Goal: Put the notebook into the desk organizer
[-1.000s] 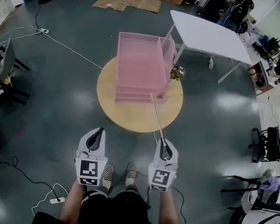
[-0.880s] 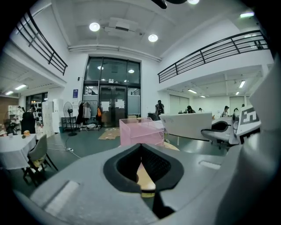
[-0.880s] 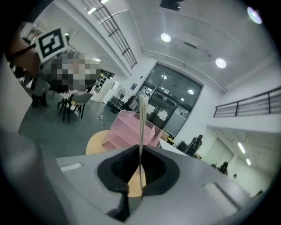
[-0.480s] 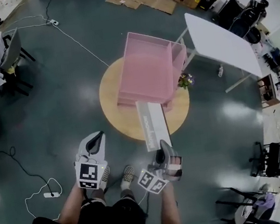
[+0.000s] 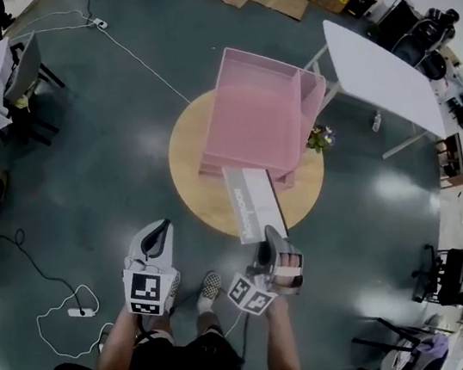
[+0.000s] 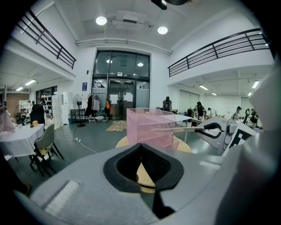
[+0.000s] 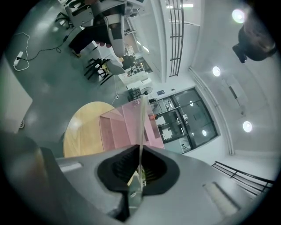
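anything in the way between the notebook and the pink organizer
Nothing visible does. The right gripper holds the notebook by its near end, and the far end is at the open front of the pink desk organizer on the round table. Only bare tabletop lies below it.

The head view is dim and a bit soft, with pale shiny patches of glare on the dark floor, while both gripper views are brighter under round ceiling lights and look bent and dark at the edges.

Head view high, steeply down, gripper views along jaws, all share pink organizer
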Available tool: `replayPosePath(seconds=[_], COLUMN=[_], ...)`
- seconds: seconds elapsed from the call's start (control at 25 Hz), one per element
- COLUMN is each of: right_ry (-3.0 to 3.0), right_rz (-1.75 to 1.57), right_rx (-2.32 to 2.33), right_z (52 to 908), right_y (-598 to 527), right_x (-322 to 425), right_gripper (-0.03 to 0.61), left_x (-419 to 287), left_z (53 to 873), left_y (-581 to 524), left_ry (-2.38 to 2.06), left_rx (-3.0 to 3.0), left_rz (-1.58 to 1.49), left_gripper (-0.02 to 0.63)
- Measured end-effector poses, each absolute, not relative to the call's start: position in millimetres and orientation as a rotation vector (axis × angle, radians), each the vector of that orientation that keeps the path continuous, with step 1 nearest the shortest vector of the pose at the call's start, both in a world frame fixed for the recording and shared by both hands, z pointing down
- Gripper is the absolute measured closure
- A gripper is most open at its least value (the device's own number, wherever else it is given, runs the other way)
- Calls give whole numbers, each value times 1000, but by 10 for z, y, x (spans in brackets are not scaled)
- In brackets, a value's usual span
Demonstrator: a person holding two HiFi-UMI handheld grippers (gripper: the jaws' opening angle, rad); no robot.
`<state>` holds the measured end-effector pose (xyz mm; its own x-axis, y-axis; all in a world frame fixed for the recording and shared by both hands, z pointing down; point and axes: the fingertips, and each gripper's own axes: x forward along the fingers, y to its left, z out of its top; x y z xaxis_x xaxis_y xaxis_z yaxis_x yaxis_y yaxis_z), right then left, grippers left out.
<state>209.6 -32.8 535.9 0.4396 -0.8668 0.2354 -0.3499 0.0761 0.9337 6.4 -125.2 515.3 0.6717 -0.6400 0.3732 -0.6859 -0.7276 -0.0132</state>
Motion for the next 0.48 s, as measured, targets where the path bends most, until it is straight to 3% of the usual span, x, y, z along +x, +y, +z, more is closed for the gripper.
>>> replayPosePath(seconds=[0.48], right_ry=[-1133], right_rz=[-526], right_rx=[1490], right_z=[5523], right_y=[-537], right_x=[2188], right_gripper=[565], left_x=[91], left_z=[5296], left_y=[-1336], left_ry=[-1118], left_rx=[2722], left_rz=[563], left_gripper=[603])
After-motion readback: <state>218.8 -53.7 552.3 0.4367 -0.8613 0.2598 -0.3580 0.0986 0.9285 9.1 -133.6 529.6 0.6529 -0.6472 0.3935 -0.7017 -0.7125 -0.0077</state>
